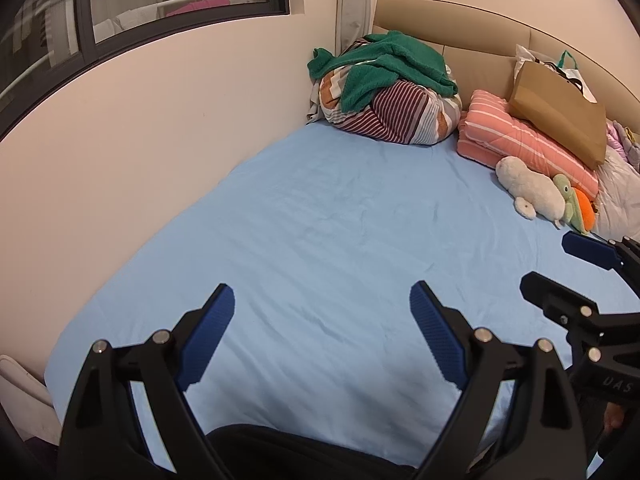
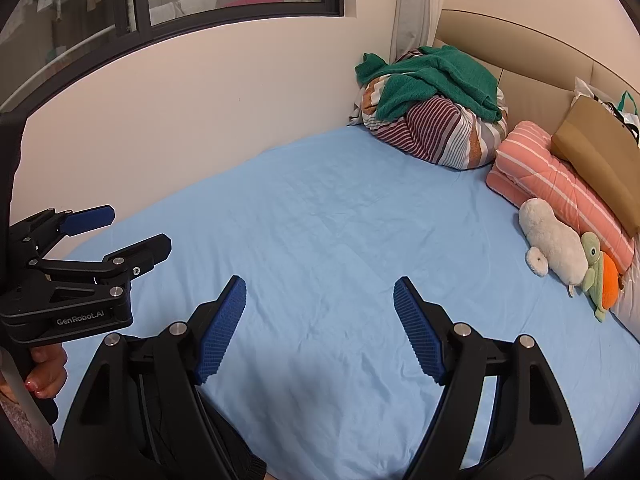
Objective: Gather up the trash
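Observation:
My left gripper (image 1: 322, 292) is open and empty above the near part of a bed with a light blue sheet (image 1: 320, 220). My right gripper (image 2: 320, 286) is open and empty over the same sheet (image 2: 340, 220). Each gripper shows in the other's view: the right one (image 1: 548, 264) at the right edge, the left one (image 2: 136, 228) at the left edge, both with jaws apart. A brown paper bag (image 1: 560, 112) lies on a pink striped folded blanket (image 1: 500, 136) at the headboard, also in the right wrist view (image 2: 600, 156). No loose trash shows on the sheet.
A striped bundle of bedding with a green towel (image 1: 392, 80) sits in the far corner. A white plush toy (image 1: 528, 190) and a green and orange plush (image 1: 576, 204) lie beside the pink blanket. A wall with a window (image 1: 140, 8) runs along the bed's left side.

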Motion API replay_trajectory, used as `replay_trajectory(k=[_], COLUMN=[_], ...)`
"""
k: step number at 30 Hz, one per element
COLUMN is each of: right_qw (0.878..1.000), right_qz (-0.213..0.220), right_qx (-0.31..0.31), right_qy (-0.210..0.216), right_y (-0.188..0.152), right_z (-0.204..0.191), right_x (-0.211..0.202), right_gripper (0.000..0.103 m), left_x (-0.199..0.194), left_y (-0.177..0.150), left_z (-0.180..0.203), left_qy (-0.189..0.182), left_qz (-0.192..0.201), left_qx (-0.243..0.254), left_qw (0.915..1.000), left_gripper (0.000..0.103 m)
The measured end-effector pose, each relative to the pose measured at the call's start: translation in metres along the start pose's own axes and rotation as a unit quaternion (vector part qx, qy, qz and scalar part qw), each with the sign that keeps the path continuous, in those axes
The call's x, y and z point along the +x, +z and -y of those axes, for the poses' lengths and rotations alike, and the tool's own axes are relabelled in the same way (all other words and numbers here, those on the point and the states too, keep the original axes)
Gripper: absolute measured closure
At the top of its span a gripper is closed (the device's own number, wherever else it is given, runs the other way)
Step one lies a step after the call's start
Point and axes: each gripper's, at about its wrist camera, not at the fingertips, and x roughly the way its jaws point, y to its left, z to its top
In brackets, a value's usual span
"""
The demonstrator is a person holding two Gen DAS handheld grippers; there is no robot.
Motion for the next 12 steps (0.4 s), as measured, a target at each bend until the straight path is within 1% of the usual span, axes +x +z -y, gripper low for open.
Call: replay_trajectory(k=[2, 5, 12], right_qw=[1.0, 1.0, 1.0], right_qz=[0.0, 0.0, -0.001], right_qx=[0.0, 0.001, 0.002], right_qy=[-0.001, -0.001, -0.002], right_y=[0.0007, 0.0009, 0.0017], right_z=[0.0001, -0.0002, -0.0016], right_x=[0.0007, 0.0011, 0.0024], right_gripper=[0.03, 0.03, 0.03], left_x=[-0.0004, -0.0001, -0.0018], left_y=[-0.0004, 0.0021, 0.0025], left_z=[0.0003, -0.001, -0.002], left_qy=[0.0, -0.009, -0.01], left_qz=[0.0, 0.001, -0.004], left_qx=[-0.001, -0.002, -0.015], left_qw=[1.0, 1.0, 0.9998], left_gripper=[0.014, 0.014, 0.014])
